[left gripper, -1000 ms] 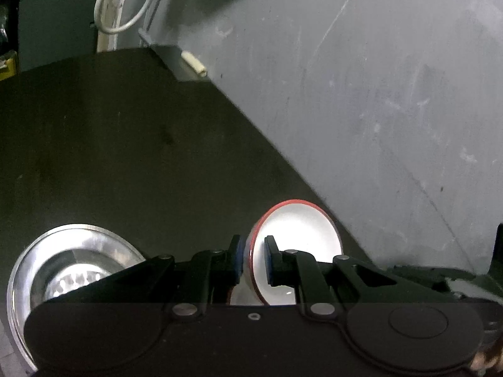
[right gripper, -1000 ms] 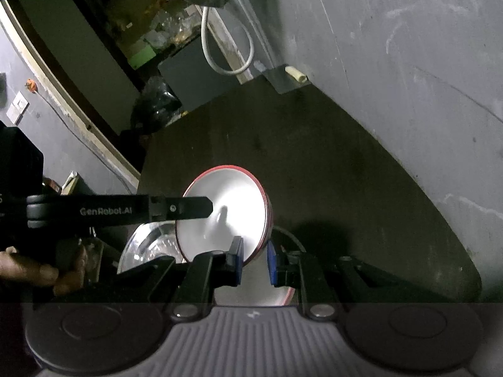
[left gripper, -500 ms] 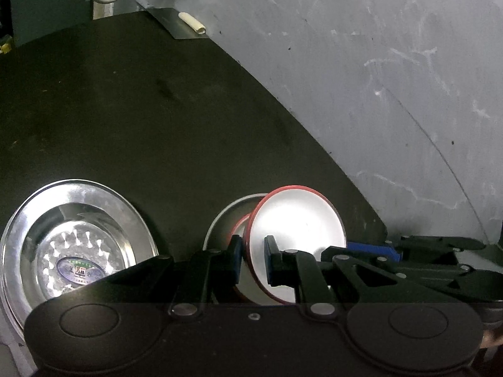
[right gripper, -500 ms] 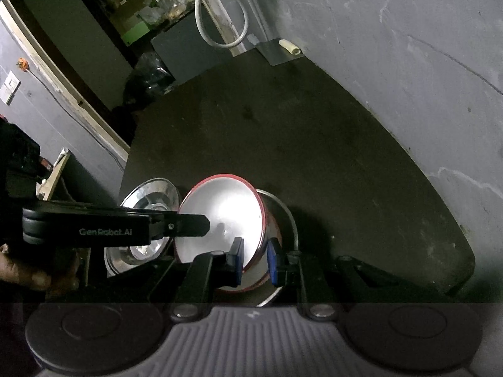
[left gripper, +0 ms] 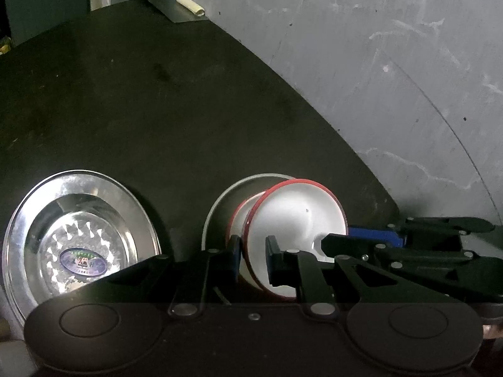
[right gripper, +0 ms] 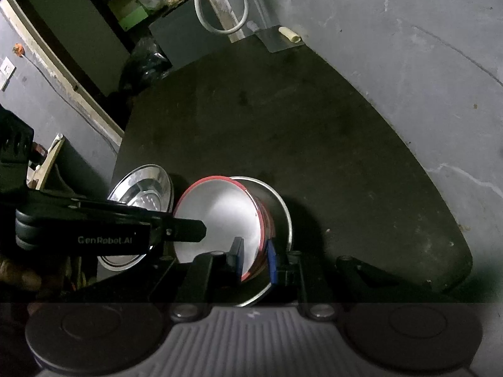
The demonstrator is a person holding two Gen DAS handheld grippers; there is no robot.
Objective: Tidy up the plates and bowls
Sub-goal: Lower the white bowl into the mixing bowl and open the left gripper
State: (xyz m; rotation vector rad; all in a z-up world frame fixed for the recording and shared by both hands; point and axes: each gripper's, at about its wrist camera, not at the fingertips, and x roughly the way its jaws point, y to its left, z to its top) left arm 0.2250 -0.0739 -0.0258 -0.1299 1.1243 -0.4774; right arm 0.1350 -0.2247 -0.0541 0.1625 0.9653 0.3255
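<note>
A white bowl with a red rim (left gripper: pixel 292 216) (right gripper: pixel 220 213) is held tilted, nested over a second red-rimmed bowl (left gripper: pixel 240 216) that sits on a steel plate (left gripper: pixel 220 201) (right gripper: pixel 279 207). My left gripper (left gripper: pixel 253 256) is shut on the top bowl's near rim. My right gripper (right gripper: pixel 254 259) is shut on the same bowl's rim from the other side; it shows at the right of the left wrist view (left gripper: pixel 361 238). A second, patterned steel plate (left gripper: pixel 78 238) (right gripper: pixel 141 188) lies to the left on the dark table (left gripper: pixel 157 94).
A grey wall (left gripper: pixel 377 47) bounds the table's right edge. A white cable loop (right gripper: pixel 217 3) and a small metal bracket (right gripper: pixel 279 39) are at the far end. Shelves with clutter lie beyond the table's left side.
Both grippers have lowered the white bowl onto the bowl and steel plate beneath it. The cameras pulled back, showing more of the table and both plates.
</note>
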